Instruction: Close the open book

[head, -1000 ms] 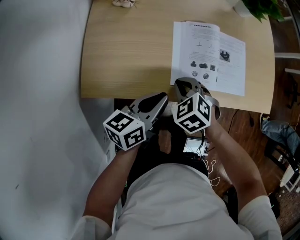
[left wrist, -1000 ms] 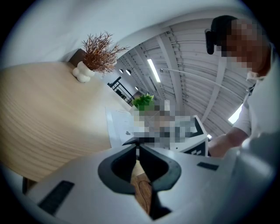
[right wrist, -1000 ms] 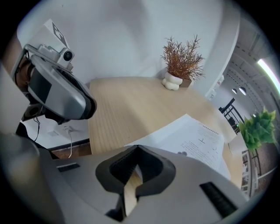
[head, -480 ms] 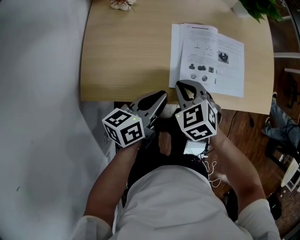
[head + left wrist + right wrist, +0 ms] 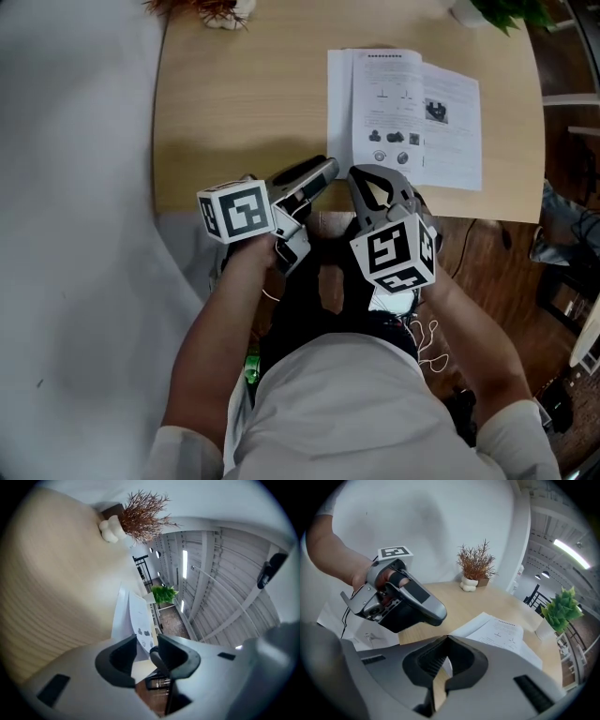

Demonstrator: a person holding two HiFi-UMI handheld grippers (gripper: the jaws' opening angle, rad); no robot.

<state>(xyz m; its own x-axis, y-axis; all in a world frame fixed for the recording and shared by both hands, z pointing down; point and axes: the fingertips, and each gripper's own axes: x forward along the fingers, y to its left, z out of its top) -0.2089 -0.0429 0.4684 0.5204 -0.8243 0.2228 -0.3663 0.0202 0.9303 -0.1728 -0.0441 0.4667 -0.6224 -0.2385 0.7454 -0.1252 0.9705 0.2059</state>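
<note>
Book [image 5: 403, 117] is lying open on the table [image 5: 244, 103], right of centre and untouched; closing is not yet started. I am holding both grippers at the near edge. The left gripper [image 5: 322, 171] jaws have just been opening, with nothing between them. The right gripper [image 5: 375, 174] jaws are together and empty.
</note>
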